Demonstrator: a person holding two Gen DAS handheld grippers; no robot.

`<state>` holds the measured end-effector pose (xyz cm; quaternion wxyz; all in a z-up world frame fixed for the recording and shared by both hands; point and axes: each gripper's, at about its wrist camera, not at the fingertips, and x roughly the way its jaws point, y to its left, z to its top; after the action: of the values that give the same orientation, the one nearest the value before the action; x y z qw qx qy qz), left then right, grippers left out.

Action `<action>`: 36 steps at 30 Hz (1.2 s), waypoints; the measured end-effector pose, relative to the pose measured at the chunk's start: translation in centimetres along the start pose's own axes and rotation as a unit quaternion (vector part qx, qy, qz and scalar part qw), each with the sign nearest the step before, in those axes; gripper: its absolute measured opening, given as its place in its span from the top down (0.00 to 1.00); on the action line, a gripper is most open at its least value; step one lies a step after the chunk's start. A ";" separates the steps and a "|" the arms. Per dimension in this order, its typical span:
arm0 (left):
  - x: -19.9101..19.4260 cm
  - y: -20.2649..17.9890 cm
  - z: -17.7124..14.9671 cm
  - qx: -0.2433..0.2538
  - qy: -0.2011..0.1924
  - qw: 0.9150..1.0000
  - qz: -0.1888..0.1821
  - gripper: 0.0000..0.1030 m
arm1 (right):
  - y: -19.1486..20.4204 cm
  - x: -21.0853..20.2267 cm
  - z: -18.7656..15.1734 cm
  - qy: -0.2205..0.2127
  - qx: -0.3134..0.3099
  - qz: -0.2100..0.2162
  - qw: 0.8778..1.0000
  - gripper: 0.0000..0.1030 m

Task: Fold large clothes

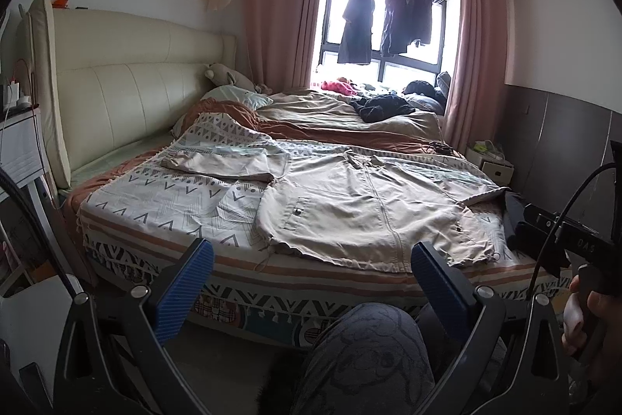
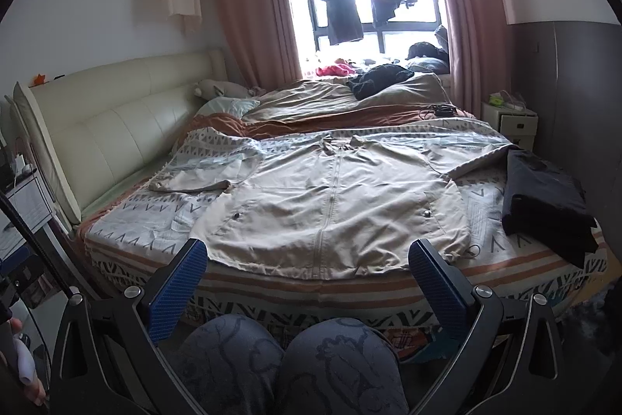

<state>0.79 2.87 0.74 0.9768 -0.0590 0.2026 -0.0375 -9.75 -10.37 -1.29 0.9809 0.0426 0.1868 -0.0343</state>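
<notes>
Bedroom daylight from the curtained window falls across the bed with the patterned zigzag bedspread [image 2: 136, 220] that I am sitting in front of, knees against its near edge. My left gripper [image 1: 311, 282] is held low over my lap with its blue-padded fingers spread wide and nothing between them, and my right gripper [image 2: 307, 279] matches it, jaws apart and empty, both aimed forward at the mattress and well short of any cloth. Beyond them lies the large beige zip-front jacket [image 2: 330, 205], face up and flat, hem toward me, collar toward the far side, one sleeve thrown out to the left and the other running right toward a folded dark garment [image 2: 544, 197] by the bed's right edge. Nothing is folded on it yet, I judge. The risk I see is pinching the bedspread along with the thin jacket fabric at the hem, dragging both; the right sleeve could also snag the dark pile. Both of my hands sit low and level, wrists straight, side by side.
</notes>
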 end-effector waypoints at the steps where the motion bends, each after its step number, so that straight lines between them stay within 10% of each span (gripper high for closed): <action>1: 0.4 0.2 0.0 -0.003 0.002 1.000 0.001 0.00 | 0.1 0.5 0.2 0.002 -0.001 0.000 1.000 0.00; 36: 24.9 10.7 5.9 -0.087 0.099 0.990 0.055 0.00 | 2.0 30.7 9.6 0.101 0.025 0.048 0.993 0.00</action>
<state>26.42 11.67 -5.05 0.9435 -0.1288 0.3040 0.0280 22.40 -10.90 -3.58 0.9561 0.0794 0.2818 0.0126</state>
